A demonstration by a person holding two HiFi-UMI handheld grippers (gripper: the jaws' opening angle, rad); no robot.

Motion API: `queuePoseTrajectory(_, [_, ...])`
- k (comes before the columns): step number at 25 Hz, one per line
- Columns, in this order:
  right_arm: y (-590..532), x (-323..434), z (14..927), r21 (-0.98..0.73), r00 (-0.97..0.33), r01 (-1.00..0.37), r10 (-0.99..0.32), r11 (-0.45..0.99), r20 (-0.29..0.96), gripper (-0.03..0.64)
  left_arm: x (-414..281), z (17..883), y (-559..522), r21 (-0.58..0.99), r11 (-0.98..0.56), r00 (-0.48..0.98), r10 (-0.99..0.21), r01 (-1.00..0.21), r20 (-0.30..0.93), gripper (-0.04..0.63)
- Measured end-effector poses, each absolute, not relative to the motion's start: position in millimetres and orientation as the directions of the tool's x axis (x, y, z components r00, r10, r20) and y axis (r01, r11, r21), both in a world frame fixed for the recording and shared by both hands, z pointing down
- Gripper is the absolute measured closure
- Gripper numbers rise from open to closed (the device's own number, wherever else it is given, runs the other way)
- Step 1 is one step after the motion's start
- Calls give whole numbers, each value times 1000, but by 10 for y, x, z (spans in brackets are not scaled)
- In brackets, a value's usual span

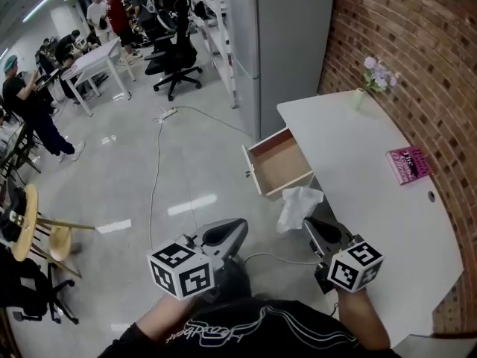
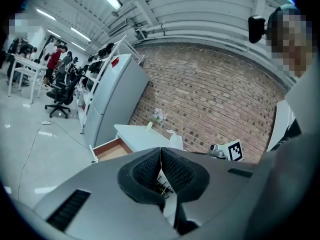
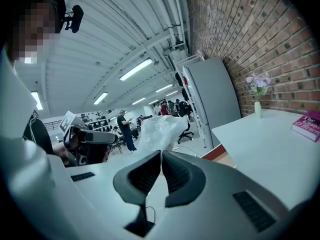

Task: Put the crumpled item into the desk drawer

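A crumpled white plastic item (image 1: 298, 206) hangs in the air just off the front corner of the open wooden drawer (image 1: 279, 162) of the white desk (image 1: 373, 177). My right gripper (image 1: 310, 224) is shut on its lower end. In the right gripper view the item (image 3: 160, 129) billows up from the closed tips of that gripper (image 3: 161, 154), with the drawer (image 3: 216, 154) beyond. My left gripper (image 1: 240, 228) is held over the floor, left of the item, shut and empty; the left gripper view shows its tips (image 2: 161, 150) touching, with the item (image 2: 175, 140) and drawer (image 2: 111, 149) ahead.
A pink book (image 1: 408, 163) and a small vase of flowers (image 1: 361, 94) stand on the desk by the brick wall. A grey cabinet (image 1: 287, 43) rises behind the drawer. A cable (image 1: 156, 170) runs over the floor; a wooden chair (image 1: 37, 230) is at left. People and office chairs are far off.
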State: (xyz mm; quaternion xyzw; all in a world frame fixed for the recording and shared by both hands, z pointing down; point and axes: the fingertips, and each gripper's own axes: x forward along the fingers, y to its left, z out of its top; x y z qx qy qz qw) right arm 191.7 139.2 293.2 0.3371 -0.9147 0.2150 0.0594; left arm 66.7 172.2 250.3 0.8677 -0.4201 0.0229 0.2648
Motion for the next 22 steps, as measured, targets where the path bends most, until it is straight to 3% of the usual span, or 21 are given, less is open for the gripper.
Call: queuePoseTrajectory(22, [-1552, 668, 4035, -305, -580, -812, -635, 498, 509, 572, -527, 3803, -1272, 577, -483, 746, -518, -659, 418, 574])
